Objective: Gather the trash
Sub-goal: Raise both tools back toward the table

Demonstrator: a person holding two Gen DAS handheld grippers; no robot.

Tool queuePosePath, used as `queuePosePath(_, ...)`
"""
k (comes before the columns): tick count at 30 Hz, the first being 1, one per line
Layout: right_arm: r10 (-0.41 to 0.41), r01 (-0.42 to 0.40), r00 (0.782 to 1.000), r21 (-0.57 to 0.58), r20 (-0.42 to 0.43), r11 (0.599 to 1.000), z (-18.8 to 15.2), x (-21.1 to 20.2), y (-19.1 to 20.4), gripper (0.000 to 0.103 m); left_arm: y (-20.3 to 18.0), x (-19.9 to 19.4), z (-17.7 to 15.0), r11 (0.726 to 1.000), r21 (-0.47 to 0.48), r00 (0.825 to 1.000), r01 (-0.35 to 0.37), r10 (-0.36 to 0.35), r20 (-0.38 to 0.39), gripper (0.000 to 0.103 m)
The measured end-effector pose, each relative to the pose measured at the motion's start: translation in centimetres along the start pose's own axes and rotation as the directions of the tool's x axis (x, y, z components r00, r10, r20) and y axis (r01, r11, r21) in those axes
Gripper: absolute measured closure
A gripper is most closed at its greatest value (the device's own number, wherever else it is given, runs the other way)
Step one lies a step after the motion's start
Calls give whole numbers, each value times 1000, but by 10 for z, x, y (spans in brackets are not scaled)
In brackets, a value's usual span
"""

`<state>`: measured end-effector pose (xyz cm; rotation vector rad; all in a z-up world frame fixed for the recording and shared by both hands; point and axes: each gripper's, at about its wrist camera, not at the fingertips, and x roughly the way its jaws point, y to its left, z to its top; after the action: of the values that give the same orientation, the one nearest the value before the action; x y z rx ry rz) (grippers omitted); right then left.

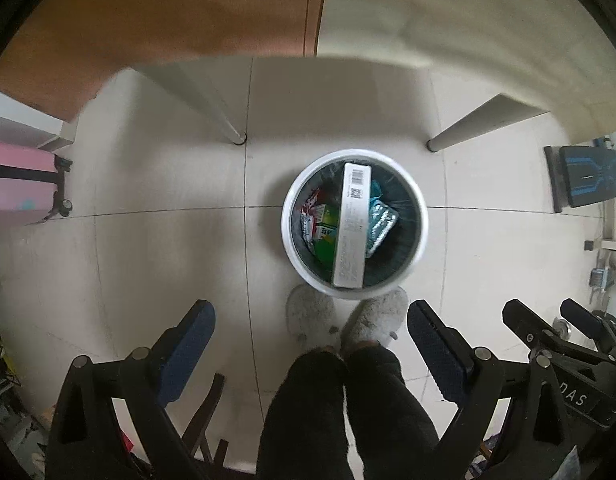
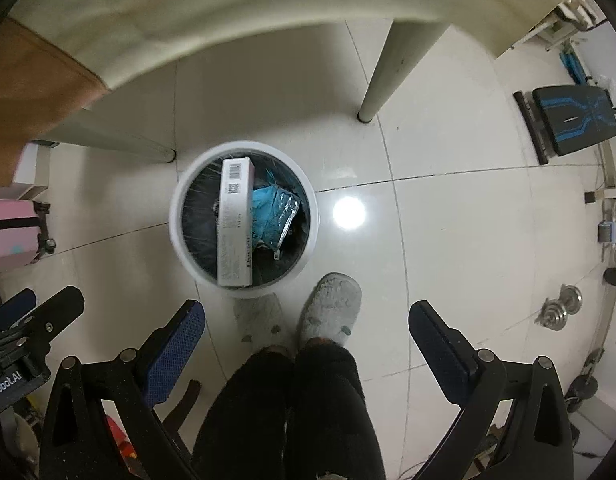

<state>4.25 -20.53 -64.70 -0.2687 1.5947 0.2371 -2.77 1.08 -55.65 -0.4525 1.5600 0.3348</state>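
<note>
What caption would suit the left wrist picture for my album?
Open left gripper above a white trash bin holding a long white box and wrappers, fuzzy grey slippers beside it.

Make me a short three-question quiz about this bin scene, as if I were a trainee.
1. True or false: the left gripper holds trash.
2. Which lies on top in the bin: A) long white box, B) a glass bottle, C) a shoe?
3. What stands just in front of the person's slippers?

Key: 1. False; both it and the right gripper are open and empty. 2. A. 3. The bin.
</note>
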Motion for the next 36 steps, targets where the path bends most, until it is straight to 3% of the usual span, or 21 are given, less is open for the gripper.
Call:
queuePosePath(12,62,-62,996,5,61,998,-27,-177,3,0,-6,-157,-18,999,33,994,-33,29,103,5)
queuePosePath(16,111,-113,989,15,100,994,-16,-232,2,0,-9,-210,0,999,18,981,-43,39,191,5)
queuePosePath(19,157,-162,977,22,147,987,12,-276,-3,0,-13,-245,27,999,9,962,-53,48,270,5)
queuePosePath(23,195,-206,957,26,217,978,67,-327,-9,0,-16,-288,76,995,-38,921,-97,104,376,4)
queuePosePath(26,203,-215,945,19,255,976,114,-355,-12,0,-17,-304,122,994,-72,910,-83,105,401,0)
queuePosePath(31,217,-228,931,5,295,974,226,-383,-27,0,-22,-309,212,985,-165,917,-58,118,381,0)
queuePosePath(36,250,-265,927,16,278,964,383,-376,-42,0,-35,-299,318,948,-318,954,2,94,286,0)
